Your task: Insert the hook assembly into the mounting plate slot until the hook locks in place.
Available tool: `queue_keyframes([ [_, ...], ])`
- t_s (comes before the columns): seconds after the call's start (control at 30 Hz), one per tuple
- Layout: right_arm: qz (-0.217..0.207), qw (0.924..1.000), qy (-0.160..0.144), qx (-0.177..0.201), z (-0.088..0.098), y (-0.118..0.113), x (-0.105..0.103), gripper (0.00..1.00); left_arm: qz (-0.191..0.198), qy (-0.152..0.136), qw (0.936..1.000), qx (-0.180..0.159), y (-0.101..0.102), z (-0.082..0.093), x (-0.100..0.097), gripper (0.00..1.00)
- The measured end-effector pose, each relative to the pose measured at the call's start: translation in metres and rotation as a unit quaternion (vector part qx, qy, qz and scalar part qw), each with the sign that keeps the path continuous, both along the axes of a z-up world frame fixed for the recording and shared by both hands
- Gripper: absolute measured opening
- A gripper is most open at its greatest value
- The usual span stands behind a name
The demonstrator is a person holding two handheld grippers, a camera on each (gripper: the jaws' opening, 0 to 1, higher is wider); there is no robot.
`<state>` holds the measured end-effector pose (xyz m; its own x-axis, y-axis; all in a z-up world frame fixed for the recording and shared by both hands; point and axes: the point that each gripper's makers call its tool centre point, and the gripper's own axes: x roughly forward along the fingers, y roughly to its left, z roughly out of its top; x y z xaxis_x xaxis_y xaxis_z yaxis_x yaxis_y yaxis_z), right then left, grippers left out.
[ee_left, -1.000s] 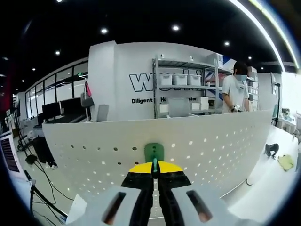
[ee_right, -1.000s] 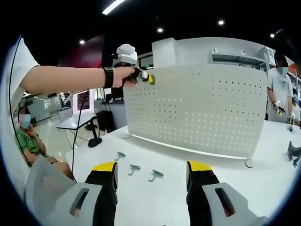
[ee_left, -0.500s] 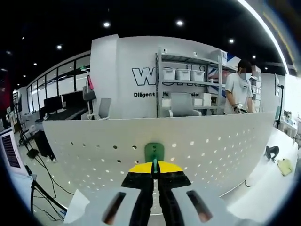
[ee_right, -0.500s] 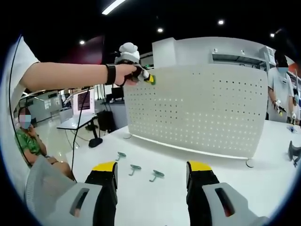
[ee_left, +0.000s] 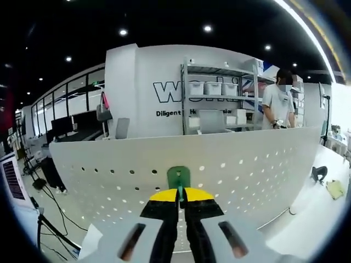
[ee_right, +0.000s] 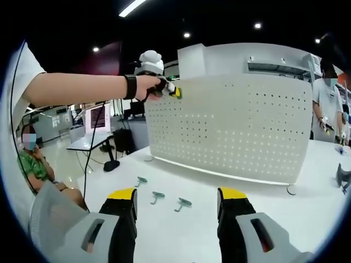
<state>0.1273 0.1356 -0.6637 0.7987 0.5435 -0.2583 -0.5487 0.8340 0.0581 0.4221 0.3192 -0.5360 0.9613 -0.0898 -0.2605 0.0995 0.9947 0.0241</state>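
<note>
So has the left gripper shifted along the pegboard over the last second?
Barely: in the right gripper view the left gripper edged slightly right along the pegboard's top-left corner, shut on the green hook.

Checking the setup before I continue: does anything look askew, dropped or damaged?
Nothing stands out. The white perforated mounting plate stands upright on the white table, three spare green hooks lie flat before it, and the left gripper holds a green hook at the plate's upper edge.

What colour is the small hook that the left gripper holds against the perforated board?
The hook is green, clearest in the left gripper view, pinched between the closed jaws of the left gripper.
</note>
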Motion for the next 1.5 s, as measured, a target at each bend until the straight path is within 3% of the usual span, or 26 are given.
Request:
queue_keyframes([
  [0.27, 0.003, 1.0, -0.001, -0.002, 0.0, 0.001, 0.0, 0.59, -0.011, 0.002, 0.9999, 0.006, -0.002, -0.005, -0.001, 0.04],
  [0.7, 0.005, 1.0, -0.001, -0.002, 0.001, 0.002, 0.0, 0.59, -0.017, -0.034, 0.9993, 0.004, 0.001, 0.005, -0.005, 0.06],
  [0.87, 0.005, 1.0, -0.003, -0.001, 0.002, 0.003, 0.001, 0.59, -0.021, -0.029, 0.9993, 0.004, 0.002, 0.003, -0.005, 0.06],
  [1.3, 0.01, 0.9999, -0.003, -0.004, 0.001, 0.005, 0.0, 0.6, -0.058, -0.048, 0.9971, 0.01, -0.011, -0.001, -0.014, 0.19],
  [1.5, 0.014, 0.9999, -0.002, -0.007, 0.002, 0.005, 0.002, 0.6, -0.066, -0.054, 0.9964, 0.004, -0.01, -0.005, -0.024, 0.2],
])
